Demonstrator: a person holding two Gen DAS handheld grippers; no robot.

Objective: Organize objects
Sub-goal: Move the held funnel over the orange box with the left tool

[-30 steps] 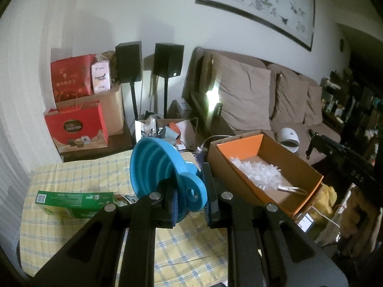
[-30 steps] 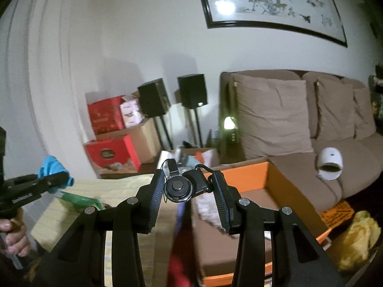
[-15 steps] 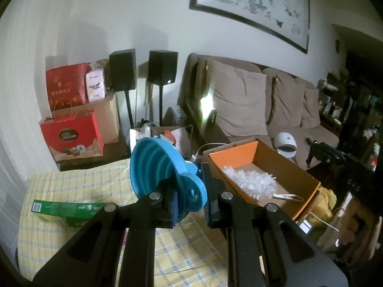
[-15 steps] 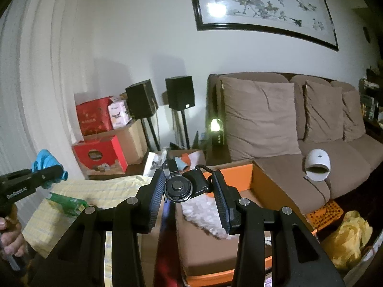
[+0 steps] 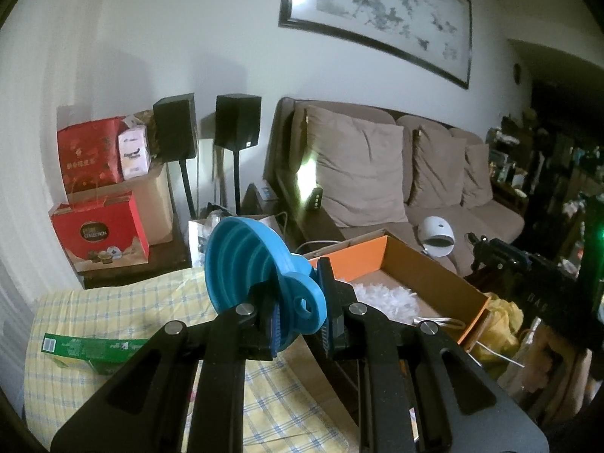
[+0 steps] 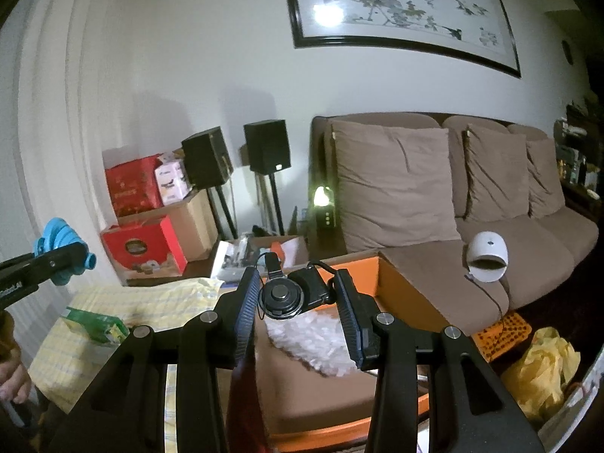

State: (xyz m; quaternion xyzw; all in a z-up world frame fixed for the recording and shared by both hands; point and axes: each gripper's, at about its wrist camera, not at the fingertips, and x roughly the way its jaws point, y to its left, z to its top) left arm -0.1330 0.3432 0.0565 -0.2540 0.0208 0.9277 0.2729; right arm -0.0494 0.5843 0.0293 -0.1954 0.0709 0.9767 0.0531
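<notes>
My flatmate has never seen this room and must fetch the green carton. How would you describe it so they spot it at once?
Start at the brown sofa; in front of it stands the table with the yellow checked cloth. The green carton lies flat at the end of the cloth away from the orange-lined cardboard box. It is long, thin and the only green thing there; the red gift boxes stand beyond the table, by the wall.

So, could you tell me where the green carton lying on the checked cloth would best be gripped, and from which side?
The green carton lies flat on the yellow checked cloth, long and thin. I would probably come from above and close across its narrow width near the middle, so neither end tips. Both grippers are full now: the left gripper holds the blue funnel, the right gripper a small black device.
</notes>
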